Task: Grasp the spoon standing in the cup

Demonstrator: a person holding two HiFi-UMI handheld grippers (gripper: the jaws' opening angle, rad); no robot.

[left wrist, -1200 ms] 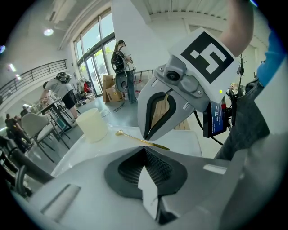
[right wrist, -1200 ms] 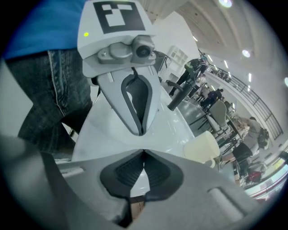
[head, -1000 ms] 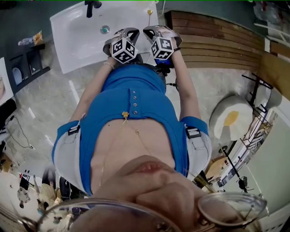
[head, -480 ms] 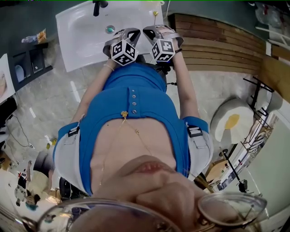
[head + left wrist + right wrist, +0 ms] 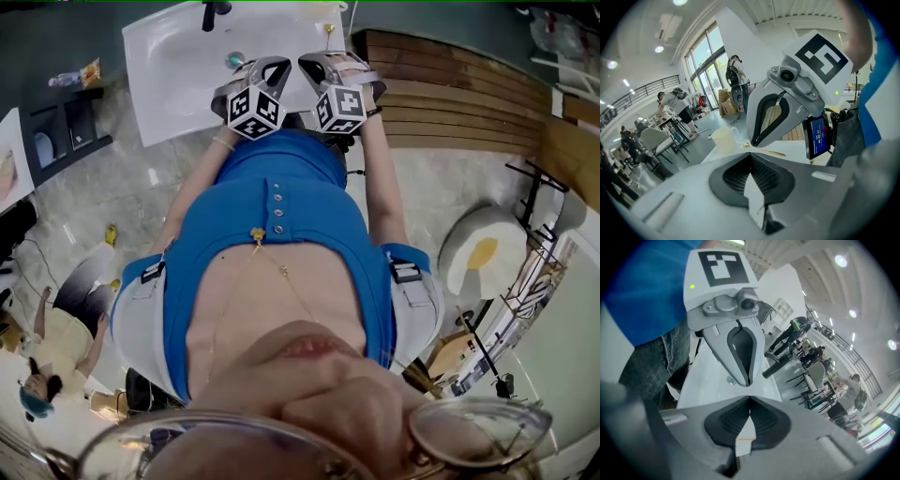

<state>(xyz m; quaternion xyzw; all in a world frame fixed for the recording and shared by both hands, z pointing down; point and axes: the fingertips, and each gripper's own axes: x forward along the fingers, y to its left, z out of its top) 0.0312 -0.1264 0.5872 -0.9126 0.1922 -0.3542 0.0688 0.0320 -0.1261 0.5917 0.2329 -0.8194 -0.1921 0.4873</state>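
Nothing of the grasp is done yet. The left claw (image 5: 750,157) is closed with nothing in it, and the right claw (image 5: 750,400) is closed and empty too. Both hover over the near edge of the white washbasin (image 5: 178,66), close side by side.

The cream cup (image 5: 724,139) stands at the washbasin's far right corner. The gold spoon (image 5: 765,150) does not stand in it but lies flat on the washbasin's rim at that corner. The whole job is left, by my reading: reach to that corner, open a claw and close it on the spoon.

Only the left gripper view shows cup and spoon plainly; the head view gives the spoon as a mere gold speck. The right gripper view shows neither. It looks along the washbasin to its drain (image 5: 729,379) and black faucet (image 5: 777,366).
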